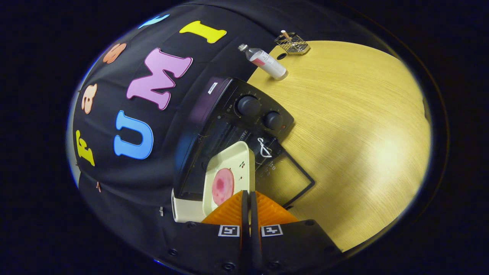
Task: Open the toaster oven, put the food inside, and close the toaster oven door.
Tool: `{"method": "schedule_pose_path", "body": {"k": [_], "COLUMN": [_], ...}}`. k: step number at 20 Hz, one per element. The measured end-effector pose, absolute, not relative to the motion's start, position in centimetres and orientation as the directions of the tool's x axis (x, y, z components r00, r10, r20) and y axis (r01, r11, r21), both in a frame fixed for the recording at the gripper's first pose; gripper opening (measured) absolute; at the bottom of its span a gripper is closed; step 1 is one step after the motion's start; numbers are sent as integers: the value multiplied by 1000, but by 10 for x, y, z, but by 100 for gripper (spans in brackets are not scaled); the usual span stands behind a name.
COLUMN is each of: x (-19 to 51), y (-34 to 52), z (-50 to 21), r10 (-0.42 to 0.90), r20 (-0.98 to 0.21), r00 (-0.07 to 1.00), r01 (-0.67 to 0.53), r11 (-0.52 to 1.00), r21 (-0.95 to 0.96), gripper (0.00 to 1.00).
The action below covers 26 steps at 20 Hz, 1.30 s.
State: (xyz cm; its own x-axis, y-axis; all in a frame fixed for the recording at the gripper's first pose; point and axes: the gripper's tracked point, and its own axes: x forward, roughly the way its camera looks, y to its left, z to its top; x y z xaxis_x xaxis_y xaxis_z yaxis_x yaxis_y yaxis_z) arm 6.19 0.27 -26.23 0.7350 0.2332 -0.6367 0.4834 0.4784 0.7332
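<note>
- The gripper (246,198) has its two fingers drawn together with only a thin slit between them, and they pinch the near rim of a cream tray (233,168).
- The tray is square with rounded corners and a raised rim, printed with small cherry motifs near one edge; it is tilted, and its far end reaches into the mouth of the toaster oven (214,126).
- On the tray, just ahead of the fingertips, lies the food (222,186), a round pink slice with a darker blotch in its middle; the fingers cover a small part of its near edge.
- The toaster oven is black on top with a cream base that shows beside the tray, and it stands against the black cloth wall (126,179) of the booth.
- Its door (284,179) is open, folded down flat onto the table (355,137), a dark glass panel with a white emblem near the hinge, lying just beside the tray.
- Two round black knobs (249,105) sit side by side on the oven's control panel, beyond the tray.
- The table is pale yellow wood grain with a bright patch of reflected light on it.
- Well beyond the oven, a clear plastic bottle (266,62) with a pale label stands on the table.
- Farther still, near the table's far edge, sits a small wire basket (292,44) holding a stick-like item too small to make out.
</note>
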Motion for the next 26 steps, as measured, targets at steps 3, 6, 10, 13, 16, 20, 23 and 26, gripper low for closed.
{"method": "schedule_pose_path", "body": {"k": [3,6,10,13,16,20,23,26], "x": [89,109,139,159,170,170,169,160], "y": [8,9,19,27,26,26,36,40], "z": [-274,-286,-297,-298,-307,-314,-306,-297], "r10": [205,168,136,116,84,69,89,103], "r20": [-616,-601,-569,-537,-552,-594,-570,-559], "r00": [761,781,811,836,830,801,816,822], "r01": [492,507,509,491,512,557,522,493], "r11": [438,390,314,281,279,278,307,361], "r21": [752,769,801,825,812,783,796,791], "gripper": [6,6,6,6,6,6,11,39]}}
